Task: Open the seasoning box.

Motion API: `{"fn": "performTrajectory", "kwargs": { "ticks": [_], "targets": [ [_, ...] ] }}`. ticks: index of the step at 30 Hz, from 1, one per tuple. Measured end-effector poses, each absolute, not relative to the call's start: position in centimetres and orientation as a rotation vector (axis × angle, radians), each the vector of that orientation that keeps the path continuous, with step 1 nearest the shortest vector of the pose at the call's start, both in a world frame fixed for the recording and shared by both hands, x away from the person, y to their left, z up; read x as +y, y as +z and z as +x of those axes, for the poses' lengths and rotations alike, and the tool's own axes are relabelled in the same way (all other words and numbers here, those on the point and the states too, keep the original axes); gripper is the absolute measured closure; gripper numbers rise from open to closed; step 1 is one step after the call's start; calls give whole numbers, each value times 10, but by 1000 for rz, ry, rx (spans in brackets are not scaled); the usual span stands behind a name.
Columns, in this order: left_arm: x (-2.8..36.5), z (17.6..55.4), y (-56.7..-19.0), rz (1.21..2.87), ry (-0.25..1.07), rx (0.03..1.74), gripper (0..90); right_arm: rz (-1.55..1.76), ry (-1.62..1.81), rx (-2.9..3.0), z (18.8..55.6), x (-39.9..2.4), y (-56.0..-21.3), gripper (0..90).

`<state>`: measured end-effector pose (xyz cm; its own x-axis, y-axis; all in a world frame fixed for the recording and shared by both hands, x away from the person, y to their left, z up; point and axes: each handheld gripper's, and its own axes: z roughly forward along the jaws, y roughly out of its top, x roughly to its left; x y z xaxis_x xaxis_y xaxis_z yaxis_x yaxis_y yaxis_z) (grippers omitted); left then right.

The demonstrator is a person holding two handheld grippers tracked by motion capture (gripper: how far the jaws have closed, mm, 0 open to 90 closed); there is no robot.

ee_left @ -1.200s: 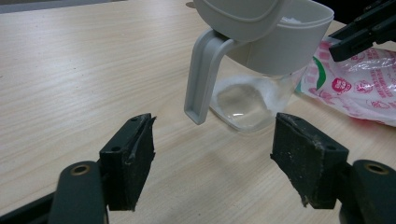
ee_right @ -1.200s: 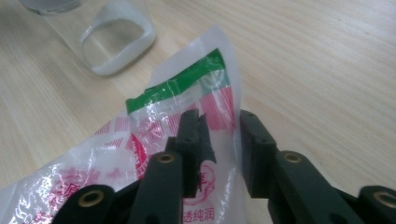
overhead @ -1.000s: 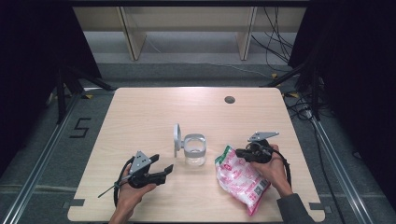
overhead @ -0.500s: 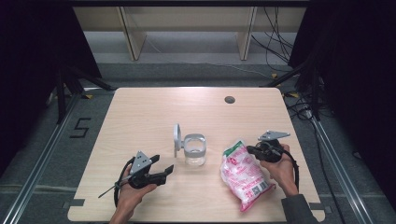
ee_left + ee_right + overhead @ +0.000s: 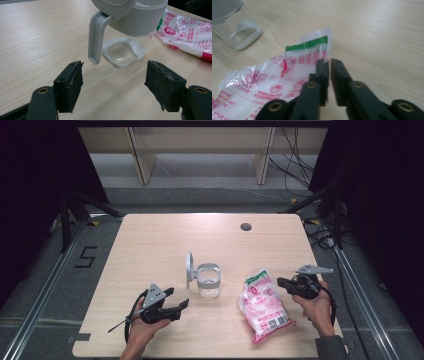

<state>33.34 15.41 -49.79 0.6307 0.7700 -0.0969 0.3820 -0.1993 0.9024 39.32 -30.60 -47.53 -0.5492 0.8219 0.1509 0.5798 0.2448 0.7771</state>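
At the near edge of the desk [image 5: 150,240]: bag set down, jar standing open beside it.

I hold the right gripper [image 5: 329,65] at the top right corner of the pink-printed bag [image 5: 262,305]; its fingers have just been parting, a narrow gap shows between them, and no film sits in it. The bag lies flat, just right of the glass jar [image 5: 208,281], whose grey lid stands hinged up. The left gripper [image 5: 113,82] waits with fingers wide apart, empty, facing the jar handle. My judgement of the risks: a regrip may catch only thin film and slip, and any swing of the bag could strike the jar and tip it.
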Motion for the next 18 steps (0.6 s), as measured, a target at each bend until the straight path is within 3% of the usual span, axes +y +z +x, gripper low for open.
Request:
{"fn": "performTrajectory", "kwargs": {
  "ticks": [5,11,13,16,18],
  "targets": [
    [155,334,-496,1814,474,909,294,1327,1175,2296,398,-292,-480,608],
    [154,333,-497,1811,466,923,295,1411,1146,2371,405,-281,-492,560],
    [154,332,-497,1821,472,927,294,1421,1160,2397,409,-279,-496,648],
    [153,333,-497,1812,470,926,295,1400,1183,2398,410,-280,-497,863],
    [154,332,-497,1821,472,923,295,1390,1194,2405,410,-280,-496,895]
  ]
}}
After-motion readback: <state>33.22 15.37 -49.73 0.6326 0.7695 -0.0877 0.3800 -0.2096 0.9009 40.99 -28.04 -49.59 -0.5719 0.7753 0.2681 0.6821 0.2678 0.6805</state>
